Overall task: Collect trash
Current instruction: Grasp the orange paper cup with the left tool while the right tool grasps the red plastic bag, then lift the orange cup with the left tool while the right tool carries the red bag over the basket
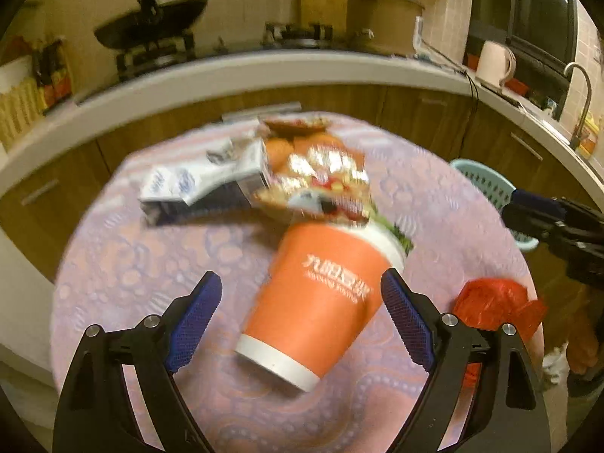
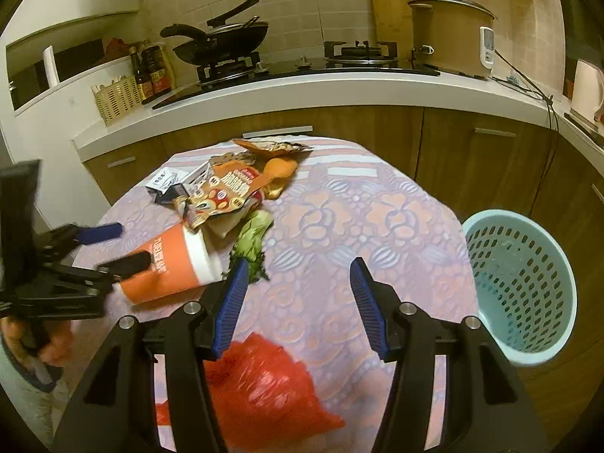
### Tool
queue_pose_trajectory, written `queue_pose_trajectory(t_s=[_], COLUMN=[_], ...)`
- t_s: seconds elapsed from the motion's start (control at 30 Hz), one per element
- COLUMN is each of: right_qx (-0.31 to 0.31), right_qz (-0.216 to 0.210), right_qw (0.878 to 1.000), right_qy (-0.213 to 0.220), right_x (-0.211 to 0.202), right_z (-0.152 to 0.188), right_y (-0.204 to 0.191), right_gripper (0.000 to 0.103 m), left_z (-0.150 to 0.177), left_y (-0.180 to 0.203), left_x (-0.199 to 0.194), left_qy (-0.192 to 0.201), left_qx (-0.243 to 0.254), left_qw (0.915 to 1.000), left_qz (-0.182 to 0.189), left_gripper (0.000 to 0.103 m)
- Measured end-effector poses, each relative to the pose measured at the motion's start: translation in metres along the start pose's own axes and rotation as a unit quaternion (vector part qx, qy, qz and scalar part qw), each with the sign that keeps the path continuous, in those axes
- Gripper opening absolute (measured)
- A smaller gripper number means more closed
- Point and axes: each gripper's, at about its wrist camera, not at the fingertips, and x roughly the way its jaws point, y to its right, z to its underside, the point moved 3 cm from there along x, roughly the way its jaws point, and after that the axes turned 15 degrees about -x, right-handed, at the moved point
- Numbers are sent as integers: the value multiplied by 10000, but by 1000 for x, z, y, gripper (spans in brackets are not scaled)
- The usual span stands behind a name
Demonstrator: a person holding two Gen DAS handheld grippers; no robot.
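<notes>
An orange paper cup lies on its side on the patterned tablecloth. My left gripper is open and straddles the cup; its left pad stands clear of the cup wall. From the right wrist view the left gripper reaches in at the cup. Behind the cup lie a snack wrapper, a flattened milk carton and a lettuce leaf. My right gripper is open over bare cloth, with a crumpled red plastic bag just beneath it.
A light blue perforated basket stands on the floor off the table's right edge. A counter with a hob, a wok and a rice cooker runs behind the table. A hand holds the left gripper.
</notes>
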Motion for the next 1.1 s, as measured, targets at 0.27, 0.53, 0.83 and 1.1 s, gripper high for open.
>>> queue_pose_trajectory(t_s=[0.27,0.53,0.83,1.1], right_qx=[80,128,225,468], right_qz=[-152,-458,-743,-780], right_qw=[9999,9987,9962,9950], right_qy=[15,-163,-391,-402], right_x=[-20,-22,-3,4], right_z=[21,52,68,72], right_y=[-6,-23,-36,-30], right_gripper=[52,57,66,73], left_z=[19,32,50,62], left_y=[-2,6,1,5], left_x=[17,6,-12,-30], left_qy=[-315,-220,-223,-173], left_qx=[-84,-245,-598,-692], left_qw=[9988,9987,9960,9944], left_qz=[359,387,628,786], left_gripper=[79,64,62,62])
